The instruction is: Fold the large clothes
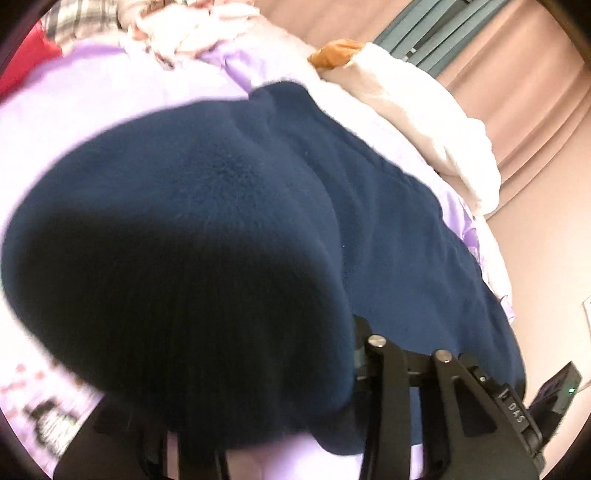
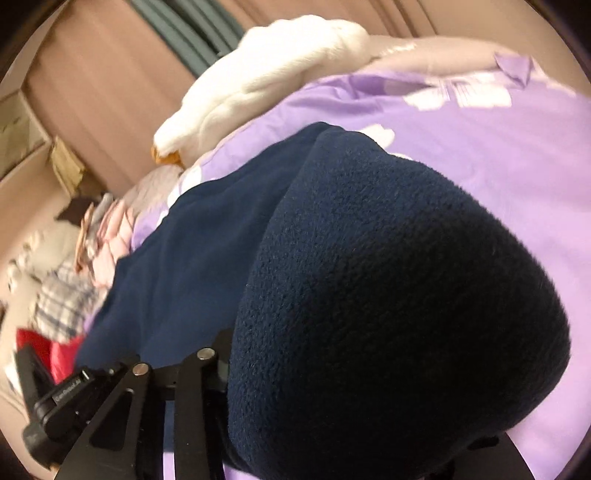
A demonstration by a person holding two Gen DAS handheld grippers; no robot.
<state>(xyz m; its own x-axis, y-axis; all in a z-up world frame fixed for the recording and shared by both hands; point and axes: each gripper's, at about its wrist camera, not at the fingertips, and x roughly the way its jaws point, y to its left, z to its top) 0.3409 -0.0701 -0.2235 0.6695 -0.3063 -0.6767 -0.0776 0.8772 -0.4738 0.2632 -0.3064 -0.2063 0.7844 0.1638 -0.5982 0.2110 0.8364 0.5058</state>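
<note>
Lying spread over the purple bedsheet (image 2: 517, 155), the navy fleece garment (image 1: 388, 221) filled most of both wrist views. One thick fold of it bulged up in front of each camera, draped over the near end of the tool and hiding the fingertips.

The left gripper (image 1: 354, 376) showed only its black linkage arms and two pivot pins, with the fleece bunched against their left side. Its jaws appeared clenched on that fold of the navy fleece garment, though the pads themselves were covered by cloth. The right gripper (image 2: 229, 373) looked the same in mirror form: black arms and pins at the lower left, the fleece heaped over the jaws on their right side, apparently grasped there as well.

Beyond the garment's far edge lay a white plush blanket (image 2: 266, 81), with a small orange-brown item (image 1: 334, 53) tucked against it. Past the garment on the other side sat a pile of other clothes: pink-and-white checked fabric (image 2: 110, 247), a grey plaid piece (image 2: 62, 299) and something red (image 2: 55, 354). Behind the bed, further from the garment, hung pinkish-brown curtains (image 1: 535, 92) with a grey-green panel (image 1: 417, 33) between them. Cardboard boxes (image 2: 26, 129) stood near the curtains.
</note>
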